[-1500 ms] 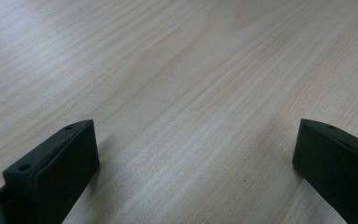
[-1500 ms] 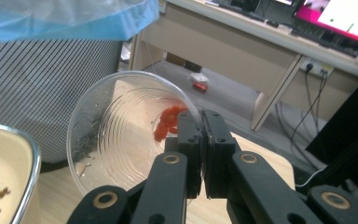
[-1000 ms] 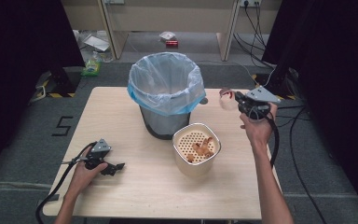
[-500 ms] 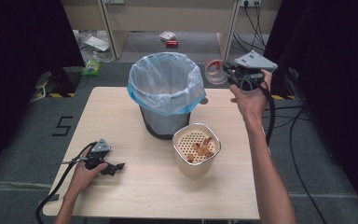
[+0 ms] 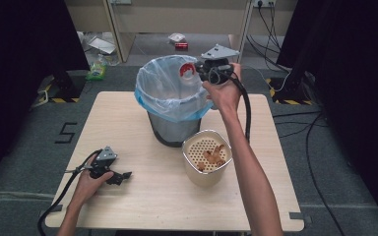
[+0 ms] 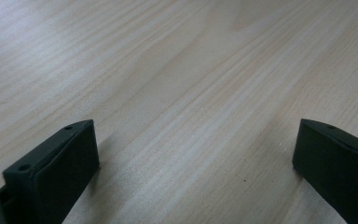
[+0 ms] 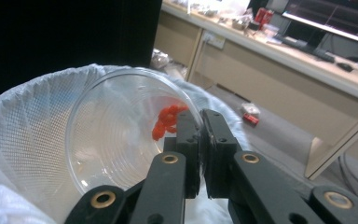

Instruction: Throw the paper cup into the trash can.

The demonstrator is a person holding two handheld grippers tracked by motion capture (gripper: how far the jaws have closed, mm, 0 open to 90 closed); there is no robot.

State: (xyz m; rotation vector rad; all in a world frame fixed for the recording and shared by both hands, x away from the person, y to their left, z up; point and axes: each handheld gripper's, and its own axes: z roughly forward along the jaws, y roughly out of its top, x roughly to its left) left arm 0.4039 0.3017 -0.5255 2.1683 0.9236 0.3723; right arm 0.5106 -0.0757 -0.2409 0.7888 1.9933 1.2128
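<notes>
My right gripper [image 5: 203,73] is shut on the rim of a clear plastic bowl [image 5: 187,72], which is tipped on its side over the mouth of the bin [image 5: 172,101]. In the right gripper view its jaws [image 7: 200,116] pinch the rim of the clear plastic bowl [image 7: 116,135], and red scraps [image 7: 167,121] cling inside it above the white bin liner [image 7: 23,130]. On the table's front left, my left gripper [image 5: 120,176] rests open. Bare wood lies between its jaws in the left gripper view [image 6: 196,154].
A beige perforated tub [image 5: 206,160] holding brown pieces stands just in front of the bin, right of centre on the wooden table [image 5: 142,206]. Litter lies on the floor beyond the table, before a long desk. Dark curtains hang on both sides.
My right gripper has carried the clear bowl up and to the left, from beside the bin's right side to over its opening. The left gripper has stayed put.
</notes>
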